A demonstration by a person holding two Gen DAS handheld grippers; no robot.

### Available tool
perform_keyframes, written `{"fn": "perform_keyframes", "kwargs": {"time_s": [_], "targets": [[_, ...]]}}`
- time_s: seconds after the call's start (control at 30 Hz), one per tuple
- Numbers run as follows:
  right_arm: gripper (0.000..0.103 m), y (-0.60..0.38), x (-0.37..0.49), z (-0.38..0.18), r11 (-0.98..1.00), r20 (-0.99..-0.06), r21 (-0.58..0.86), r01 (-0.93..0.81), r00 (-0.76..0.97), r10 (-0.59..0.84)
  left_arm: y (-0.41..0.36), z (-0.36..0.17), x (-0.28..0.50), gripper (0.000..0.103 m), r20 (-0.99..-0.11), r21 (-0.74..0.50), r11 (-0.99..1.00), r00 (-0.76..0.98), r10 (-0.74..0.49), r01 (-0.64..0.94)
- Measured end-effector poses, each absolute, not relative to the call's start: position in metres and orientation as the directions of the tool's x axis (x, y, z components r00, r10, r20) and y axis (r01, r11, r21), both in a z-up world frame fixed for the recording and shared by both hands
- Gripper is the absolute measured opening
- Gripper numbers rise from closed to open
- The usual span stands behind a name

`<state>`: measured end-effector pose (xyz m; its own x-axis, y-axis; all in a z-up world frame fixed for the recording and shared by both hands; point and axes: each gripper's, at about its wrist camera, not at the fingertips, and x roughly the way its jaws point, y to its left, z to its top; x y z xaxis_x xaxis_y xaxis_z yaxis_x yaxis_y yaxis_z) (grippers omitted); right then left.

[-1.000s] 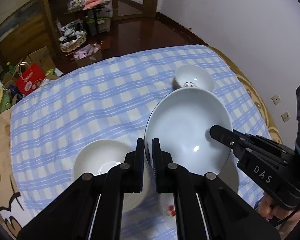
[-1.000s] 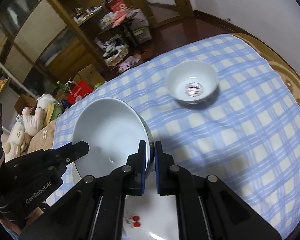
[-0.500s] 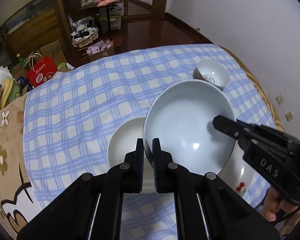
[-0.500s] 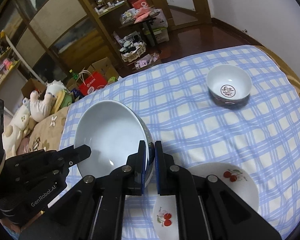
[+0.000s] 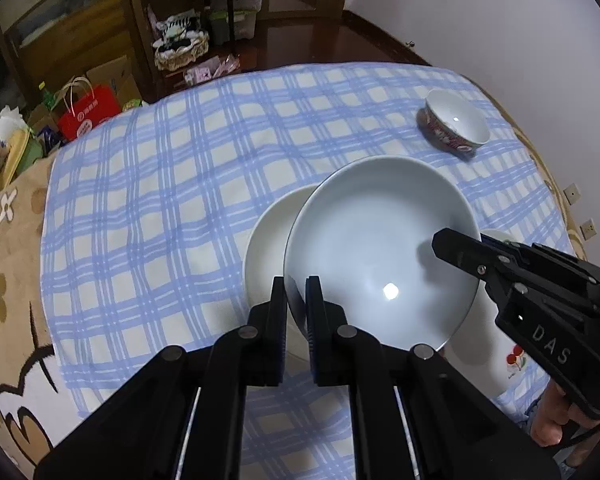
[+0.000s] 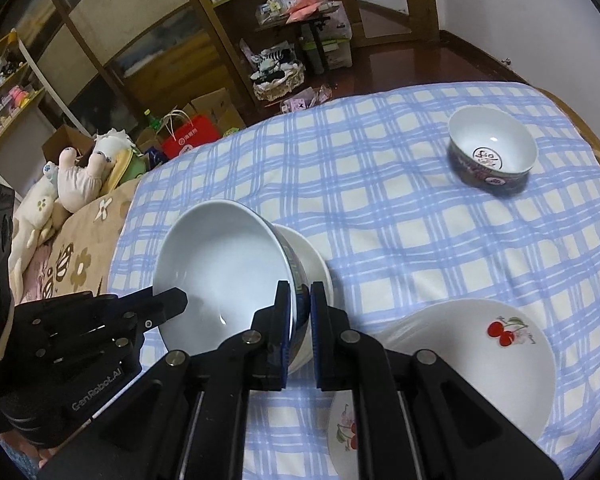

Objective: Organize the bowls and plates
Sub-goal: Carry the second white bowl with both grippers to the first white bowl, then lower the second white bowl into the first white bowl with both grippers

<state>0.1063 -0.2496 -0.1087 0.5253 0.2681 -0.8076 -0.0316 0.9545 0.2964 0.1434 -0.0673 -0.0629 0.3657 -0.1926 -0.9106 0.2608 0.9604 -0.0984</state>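
1. To the left, the blue checked tablecloth (image 5: 172,184) has a wide bare stretch that runs out to the brown flower-print cover (image 5: 8,248) at the table's edge; beyond that edge stand a red paper bag (image 6: 190,136) and plush toys (image 6: 80,176) on the floor.
2. The left gripper (image 5: 296,292) has its jaws pinched on the near-left rim of the large pale-blue bowl (image 5: 380,256), one finger inside the bowl and one outside.
3. That bowl is held level above a white bowl (image 5: 268,240), which sits on the cloth and shows only as a crescent on the left (its centre is covered).
4. The right gripper (image 6: 300,300) clamps the same bowl's opposite rim, jaws closed on it; the blue pattern on the bowl's outer wall shows between the fingers.
5. Whether the large bowl touches the white bowl beneath cannot be told.
6. Right of the pair lie two cherry-print plates (image 6: 480,352), overlapping, the lower one partly hidden and cut off by the gripper.
7. Far right, a small patterned bowl (image 6: 492,152) stands alone, well apart, near the table's far edge, with bare cloth all round it.
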Motion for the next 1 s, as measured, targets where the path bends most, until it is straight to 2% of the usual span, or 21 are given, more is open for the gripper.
{"fn": "perform_keyframes", "kwargs": {"time_s": [0.27, 0.47, 0.77, 1.0], "targets": [[0.011, -0.244, 0.112, -0.129, 0.954, -0.828, 0.3, -0.026, 0.49, 0.274, -0.063, -0.08, 0.143, 0.009, -0.906, -0.087, 0.967, 0.385, -0.178, 0.241], [0.011, -0.237, 0.114, -0.136, 0.962, -0.849, 0.271, -0.032, 0.464, 0.254, -0.068, -0.097, 0.136, 0.011, -0.9, -0.033, 0.971, 0.415, -0.132, 0.237], [0.012, -0.234, 0.121, -0.143, 0.97, -0.868, 0.238, -0.048, 0.437, 0.234, -0.062, -0.107, 0.145, 0.011, -0.898, -0.073, 0.968, 0.406, -0.169, 0.241], [0.012, -0.22, 0.13, -0.148, 0.985, -0.901, 0.158, -0.076, 0.397, 0.175, -0.072, -0.105, 0.156, 0.01, -0.89, 0.024, 0.959, 0.443, -0.108, 0.282]]}}
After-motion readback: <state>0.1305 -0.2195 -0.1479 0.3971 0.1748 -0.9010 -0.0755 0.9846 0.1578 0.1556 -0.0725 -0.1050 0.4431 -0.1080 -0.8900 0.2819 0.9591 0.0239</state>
